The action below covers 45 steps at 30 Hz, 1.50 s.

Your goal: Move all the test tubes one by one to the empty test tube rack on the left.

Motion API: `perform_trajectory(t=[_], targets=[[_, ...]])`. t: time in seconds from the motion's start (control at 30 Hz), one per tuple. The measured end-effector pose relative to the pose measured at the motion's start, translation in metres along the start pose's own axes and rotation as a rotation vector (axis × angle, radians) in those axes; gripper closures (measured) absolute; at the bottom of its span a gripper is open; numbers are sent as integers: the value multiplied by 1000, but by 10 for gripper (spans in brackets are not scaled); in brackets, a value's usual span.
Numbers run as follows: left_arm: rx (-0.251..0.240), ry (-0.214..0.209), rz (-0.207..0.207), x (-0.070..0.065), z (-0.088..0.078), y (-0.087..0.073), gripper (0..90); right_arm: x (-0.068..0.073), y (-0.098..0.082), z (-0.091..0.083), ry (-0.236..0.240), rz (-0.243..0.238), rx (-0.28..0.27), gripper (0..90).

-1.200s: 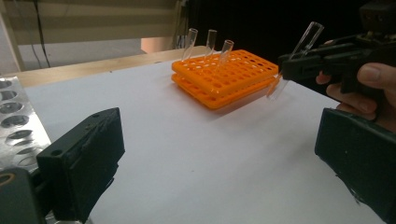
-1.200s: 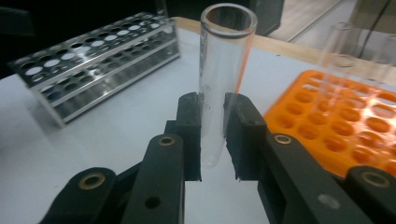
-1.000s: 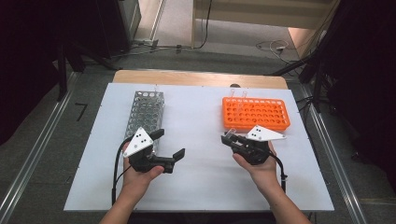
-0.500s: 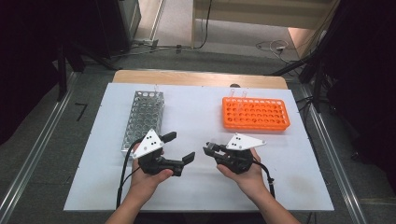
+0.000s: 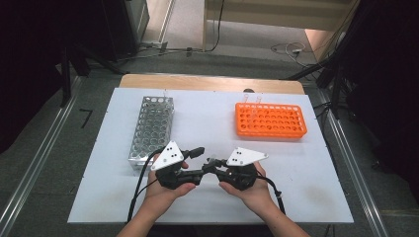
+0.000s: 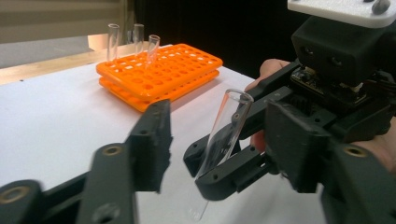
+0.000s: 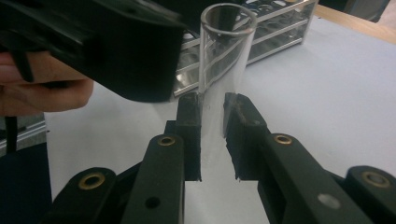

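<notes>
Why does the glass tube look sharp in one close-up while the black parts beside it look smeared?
In the right gripper view the test tube is crisp, but the left gripper looms near and soft. In the left gripper view its own close jaws blur; the orange rack stays clear. The high view is evenly lit, with dark surroundings.

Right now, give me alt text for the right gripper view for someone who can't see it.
The right gripper pinches a clear glass test tube upright between its black jaws. The left gripper looms close at upper left, with a metal rack on the white table behind.
</notes>
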<state>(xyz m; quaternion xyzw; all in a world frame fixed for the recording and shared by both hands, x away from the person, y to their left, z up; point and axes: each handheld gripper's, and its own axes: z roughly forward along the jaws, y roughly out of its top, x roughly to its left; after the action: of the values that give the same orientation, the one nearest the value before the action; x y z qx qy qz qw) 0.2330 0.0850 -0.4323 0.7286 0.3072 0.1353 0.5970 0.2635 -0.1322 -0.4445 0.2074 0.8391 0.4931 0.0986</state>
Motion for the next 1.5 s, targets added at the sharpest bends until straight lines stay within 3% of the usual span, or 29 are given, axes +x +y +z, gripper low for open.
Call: perform_trajectory(t=[0.43, 0.9, 1.1, 1.3, 1.5], targets=[[27, -22, 39, -4, 4, -1, 685, 7, 2, 3, 16, -22, 13, 744], [17, 0, 63, -5, 2, 0, 741, 6, 2, 2, 28, -20, 9, 743], [8, 6, 59, -3, 1, 1, 759, 4, 2, 1, 55, -12, -8, 733], [0, 13, 51, -1, 0, 4, 760, 3, 2, -1, 86, -29, -26, 537], [-9, 35, 30, 8, -5, 8, 760, -5, 0, -9, 78, -1, -58, 315]])
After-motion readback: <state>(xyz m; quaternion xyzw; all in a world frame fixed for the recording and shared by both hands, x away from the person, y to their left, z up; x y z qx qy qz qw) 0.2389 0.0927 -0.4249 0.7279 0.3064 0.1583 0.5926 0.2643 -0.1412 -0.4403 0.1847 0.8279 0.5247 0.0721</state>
